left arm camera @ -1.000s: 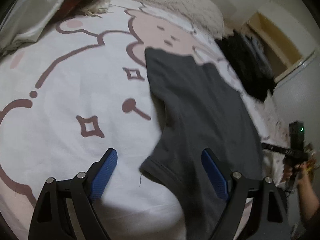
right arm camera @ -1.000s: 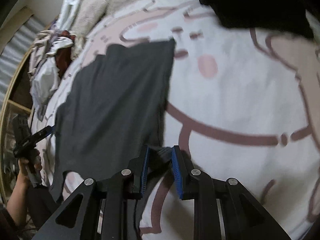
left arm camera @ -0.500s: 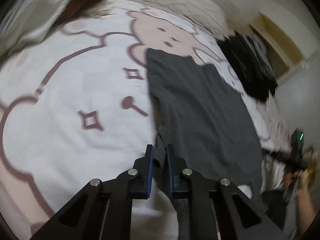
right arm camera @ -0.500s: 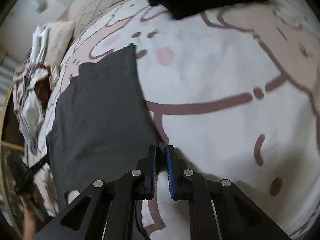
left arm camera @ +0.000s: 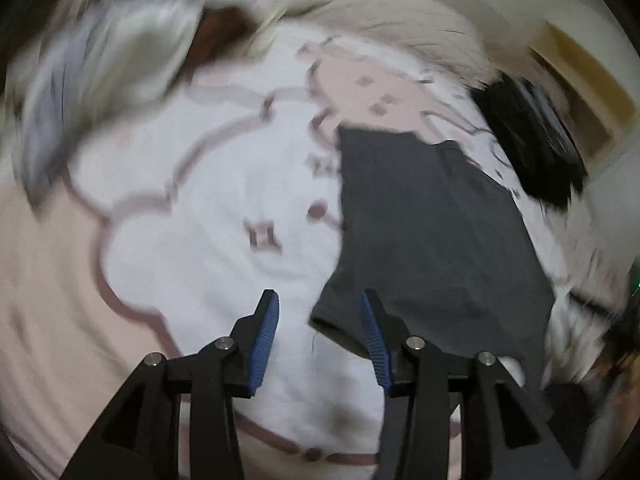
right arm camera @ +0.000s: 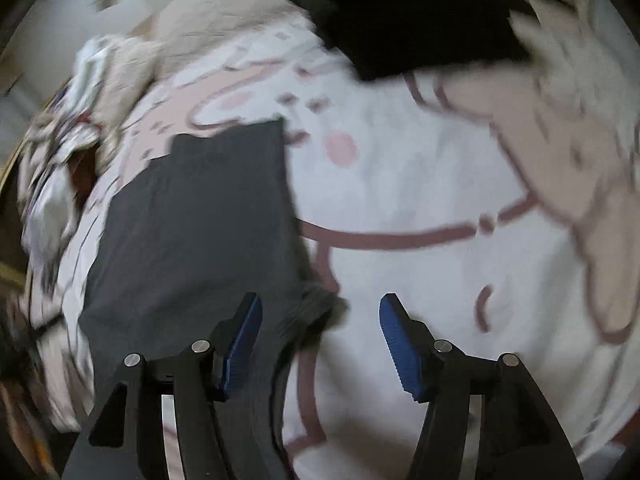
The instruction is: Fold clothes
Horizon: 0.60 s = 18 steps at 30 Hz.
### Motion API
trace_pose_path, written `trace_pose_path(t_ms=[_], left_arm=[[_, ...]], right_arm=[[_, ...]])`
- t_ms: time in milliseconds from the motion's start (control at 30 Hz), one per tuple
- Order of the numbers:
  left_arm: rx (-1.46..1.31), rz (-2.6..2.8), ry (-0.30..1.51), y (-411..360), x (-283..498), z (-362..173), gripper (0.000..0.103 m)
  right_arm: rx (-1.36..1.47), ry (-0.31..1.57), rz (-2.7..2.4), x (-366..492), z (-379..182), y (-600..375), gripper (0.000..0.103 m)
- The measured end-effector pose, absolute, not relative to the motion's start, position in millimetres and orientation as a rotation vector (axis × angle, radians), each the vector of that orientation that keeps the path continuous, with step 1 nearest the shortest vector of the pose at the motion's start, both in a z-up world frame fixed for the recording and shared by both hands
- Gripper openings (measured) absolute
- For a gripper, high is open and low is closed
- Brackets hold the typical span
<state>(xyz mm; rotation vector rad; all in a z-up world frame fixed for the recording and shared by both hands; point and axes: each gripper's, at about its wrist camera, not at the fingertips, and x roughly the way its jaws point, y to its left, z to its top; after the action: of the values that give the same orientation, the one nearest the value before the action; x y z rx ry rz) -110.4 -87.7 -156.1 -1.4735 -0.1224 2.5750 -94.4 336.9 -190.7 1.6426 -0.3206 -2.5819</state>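
Grey garment (left arm camera: 432,240) lying flat on bed (left arm camera: 224,208), over cartoon-print cover. Left gripper (left arm camera: 318,312) hovering with jaws parted, sleeve hem sitting between tips, nothing gripped. Right gripper (right arm camera: 320,312) hovering with jaws wide over bunched corner of grey garment (right arm camera: 192,232), nothing gripped. Both views blurring. Risk, judging: closing off target, pinching cover along with cloth, dragging fold crooked. Black pile (right arm camera: 404,20) lying near far edge, possibly snagging. Not seeing any containers.

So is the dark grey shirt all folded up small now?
Not yet. The dark grey cotton shirt lies long and flat on the white cartoon-print bedsheet, one sleeve sticking out.
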Motion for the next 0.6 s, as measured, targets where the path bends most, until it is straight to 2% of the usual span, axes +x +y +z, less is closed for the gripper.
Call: trace_pose_path(t_ms=[100,167,300,400,500,600], left_arm=[[-1.274,2.622,0.273,-64.8,-80.4,-127.7,0.042],[-1.128,2.631,0.558,-49.2,-52.4,-117.3,0.042],[-0.840,2.489,1.083,-21.8,17.5,-122.6,0.042],[-0.709,2.274,1.406,-8.5,64.6,-148.1,0.042],[-0.676,2.027,1.644,1.8,101.1,-179.8,0.041],[-0.669,1.898,1.749,7.7,118.2,-198.4,0.009]], right_arm=[[1.558,0.013,-2.614,-76.1,-163.8,319.0,0.061],[1.462,0.311,-2.618,-55.5,-149.4,300.8,0.061],[1.303,0.741,-2.544,-17.4,-135.1,268.7,0.061],[1.288,0.804,-2.494,1.0,-135.0,255.7,0.061],[1.313,0.751,-2.474,9.9,-136.9,250.2,0.061],[1.341,0.688,-2.468,16.3,-139.5,247.6,0.061]])
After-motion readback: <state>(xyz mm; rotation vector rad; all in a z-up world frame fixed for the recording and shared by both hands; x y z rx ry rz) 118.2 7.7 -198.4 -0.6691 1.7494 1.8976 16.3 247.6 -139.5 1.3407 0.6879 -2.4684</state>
